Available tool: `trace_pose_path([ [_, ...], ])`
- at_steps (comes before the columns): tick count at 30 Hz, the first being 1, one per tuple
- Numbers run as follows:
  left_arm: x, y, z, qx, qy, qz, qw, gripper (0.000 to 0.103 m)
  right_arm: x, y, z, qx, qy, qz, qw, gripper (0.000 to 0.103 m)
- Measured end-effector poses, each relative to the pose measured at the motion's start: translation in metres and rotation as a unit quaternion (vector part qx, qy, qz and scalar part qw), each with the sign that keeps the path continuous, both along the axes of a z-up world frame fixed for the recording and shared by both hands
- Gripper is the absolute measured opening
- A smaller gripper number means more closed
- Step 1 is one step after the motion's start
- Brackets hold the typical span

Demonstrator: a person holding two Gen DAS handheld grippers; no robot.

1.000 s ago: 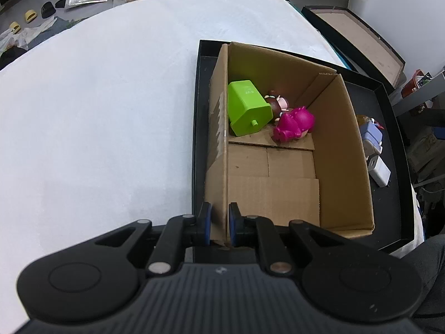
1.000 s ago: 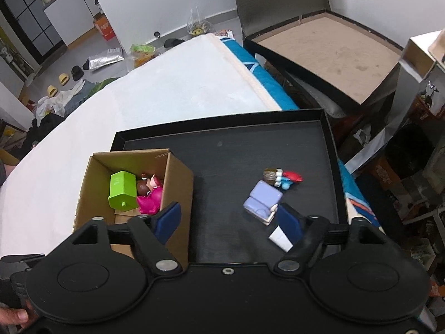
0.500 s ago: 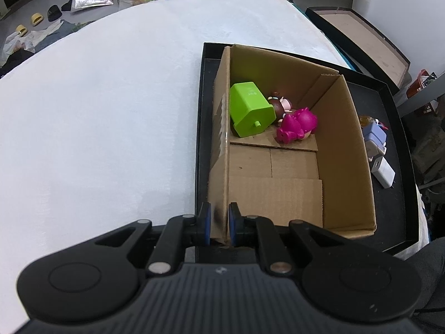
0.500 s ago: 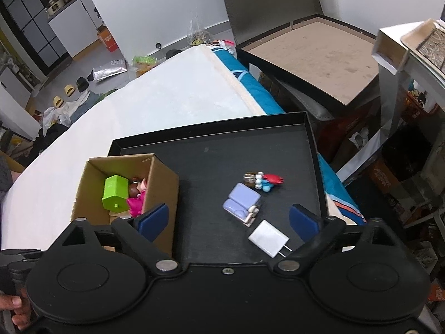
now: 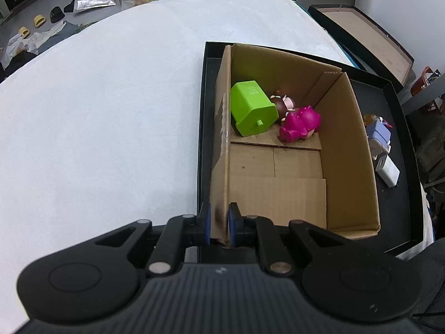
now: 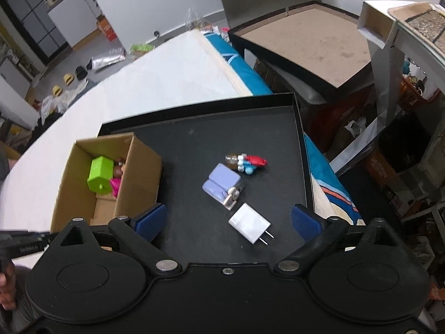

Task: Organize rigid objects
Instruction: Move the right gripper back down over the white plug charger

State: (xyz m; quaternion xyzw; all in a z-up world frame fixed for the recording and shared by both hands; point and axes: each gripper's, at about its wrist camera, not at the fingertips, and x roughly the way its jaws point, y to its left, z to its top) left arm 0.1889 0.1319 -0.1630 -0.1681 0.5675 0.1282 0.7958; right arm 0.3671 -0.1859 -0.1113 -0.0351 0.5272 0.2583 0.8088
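My left gripper [image 5: 219, 226] is shut on the near left wall of the cardboard box [image 5: 347, 144], which stands in the black tray [image 5: 400, 194]. At the box's far end lie a green block [image 5: 251, 108], a brown-haired doll [image 5: 283, 103] and a pink figure [image 5: 300, 123]. My right gripper [image 6: 228, 220] hovers over the tray [image 6: 194, 144] to the right of the box [image 6: 139, 178], its jaws opening wide. A white charger [image 6: 250, 225] lies on the tray beneath the gap, untouched. Beyond it lie a lilac toy [image 6: 222, 182] and a red-and-blue figure [image 6: 247, 162].
The tray rests on a white bed surface [image 5: 97, 111] that spreads left and back. A second black tray with a brown inside [image 6: 306, 41] stands beyond the bed's right edge, and shelves crowd the far right. A person's hand [image 6: 5, 286] shows at the lower left.
The right gripper's jaws have spread much wider and it has shifted rightward over the tray, so the charger now shows whole between the fingers. The left gripper and box have stayed put.
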Motion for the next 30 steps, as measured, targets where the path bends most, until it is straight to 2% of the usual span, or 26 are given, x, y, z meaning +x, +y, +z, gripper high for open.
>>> trace_pose_path([
  [17,0.002,0.0,-0.001,-0.003,0.0,0.002,1.0,0.012,0.0,0.017,-0.034,-0.054,-0.002,0.074,0.996,0.096],
  [25,0.003,0.002,-0.003,-0.009,0.0,0.003,1.0,0.012,0.008,0.03,-0.061,-0.106,0.007,0.094,0.99,0.089],
  [30,0.004,0.003,-0.004,-0.01,-0.001,0.001,0.9999,0.012,0.015,0.037,-0.071,-0.125,0.008,0.102,0.987,0.079],
])
